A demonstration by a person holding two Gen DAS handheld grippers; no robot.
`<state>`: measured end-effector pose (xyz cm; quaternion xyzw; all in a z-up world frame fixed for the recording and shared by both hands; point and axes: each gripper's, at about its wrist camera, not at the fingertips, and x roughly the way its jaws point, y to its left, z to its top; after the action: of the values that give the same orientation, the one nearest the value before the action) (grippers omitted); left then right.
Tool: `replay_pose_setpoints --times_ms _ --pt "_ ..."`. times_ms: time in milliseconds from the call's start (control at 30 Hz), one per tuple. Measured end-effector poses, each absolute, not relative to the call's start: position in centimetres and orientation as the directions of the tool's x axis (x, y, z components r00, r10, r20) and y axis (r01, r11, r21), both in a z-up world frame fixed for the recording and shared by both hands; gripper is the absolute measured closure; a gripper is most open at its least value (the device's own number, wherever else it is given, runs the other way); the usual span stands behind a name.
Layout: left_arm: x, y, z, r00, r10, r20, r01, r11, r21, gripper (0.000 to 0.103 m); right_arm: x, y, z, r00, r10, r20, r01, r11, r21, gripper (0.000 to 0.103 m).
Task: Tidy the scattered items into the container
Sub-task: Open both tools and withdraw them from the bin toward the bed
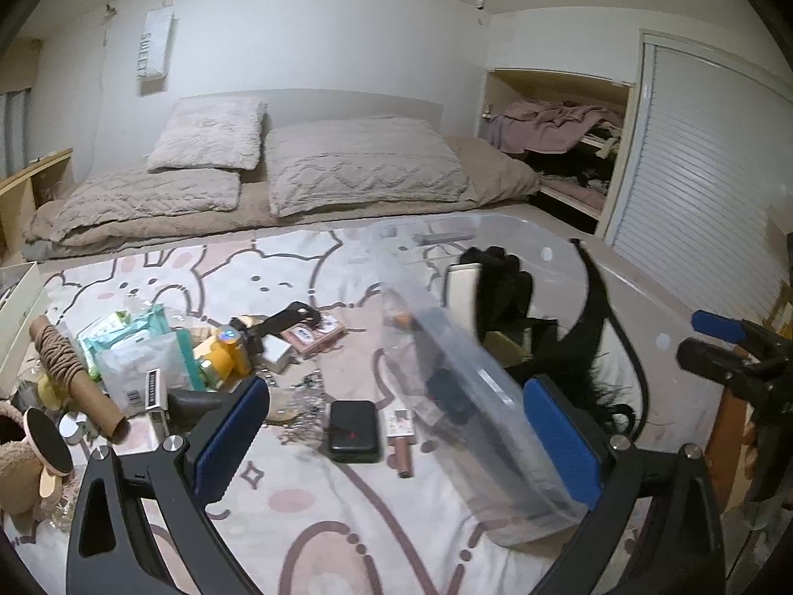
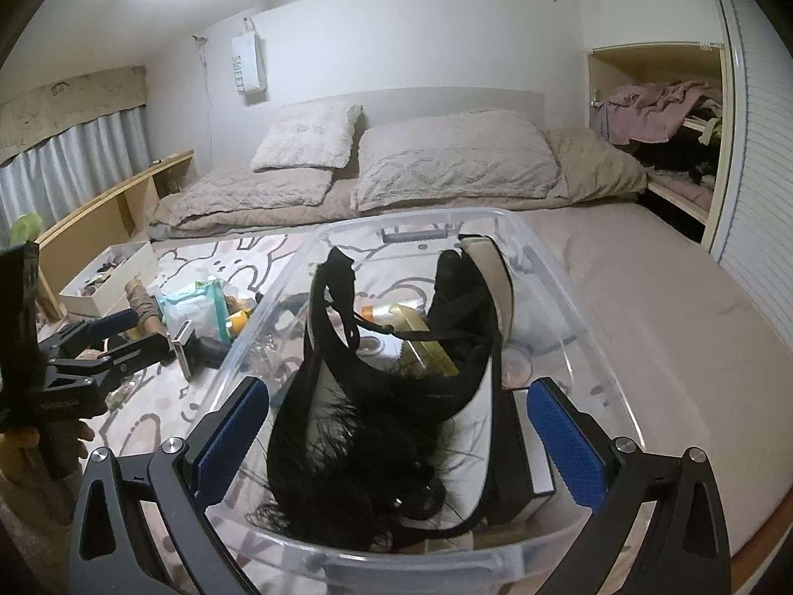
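The left gripper (image 1: 396, 439) has black, ribbed, triangular-cutout arms, blue textured pads on the jaws and round silver screws at the hinges. The right gripper (image 2: 399, 439) is built the same: black frame, blue pads, silver screws.

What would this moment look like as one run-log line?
left gripper: open, empty, over bedspread | right gripper: open, above clear bin | bin: black hairpiece inside | black power bank: outside bin

Left gripper (image 1: 396, 439) and right gripper (image 2: 399, 439) both gape wide.
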<state>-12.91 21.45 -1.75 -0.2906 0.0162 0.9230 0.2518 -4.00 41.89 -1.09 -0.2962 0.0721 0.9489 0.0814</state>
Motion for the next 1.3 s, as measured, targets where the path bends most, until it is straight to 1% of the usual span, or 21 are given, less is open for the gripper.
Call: replay_pose_setpoints --times_ms 133,233,467,667,967,1300 --pt "-13.6 19.9 -1.8 -0.722 0.431 -0.542 -0.454 -0.885 -0.099 0.0 -4.7 40.7 -1.2 -0.811 0.114 -0.574 -0.183 -0.981 0.063 0.0" --pt "-14.0 18.5 -1.8 -0.734 0.42 -0.535 -0.439 -0.893 -0.099 0.0 -5.2 39.7 -1.0 -0.819 0.095 -0.566 -0.166 -0.983 0.076 0.0" --pt "-14.7 15.3 -1.8 -0.754 0.395 -0.525 -0.408 -0.908 -0.096 0.0 -6.5 36.3 0.9 -0.857 0.039 -0.513 -0.104 -0.99 0.1 0.0" --pt "-15.1 12.1 -1.8 -0.773 0.382 -0.507 -0.376 -0.919 -0.119 0.0 -7.7 33.3 1.8 -0.88 -0.01 -0.474 -0.052 -0.992 0.117 0.0" --pt "-15.0 8.4 -1.7 -0.8 0.358 -0.481 -0.343 -0.931 -0.121 0.0 -9.4 30.0 1.5 -0.887 -0.05 -0.459 -0.012 -0.991 0.131 0.0" --pt "-14.7 5.0 -2.1 -0.837 0.315 -0.448 -0.295 -0.948 -0.115 0.0 -10.2 26.2 1.0 -0.917 -0.05 -0.396 0.017 -0.996 0.087 0.0"
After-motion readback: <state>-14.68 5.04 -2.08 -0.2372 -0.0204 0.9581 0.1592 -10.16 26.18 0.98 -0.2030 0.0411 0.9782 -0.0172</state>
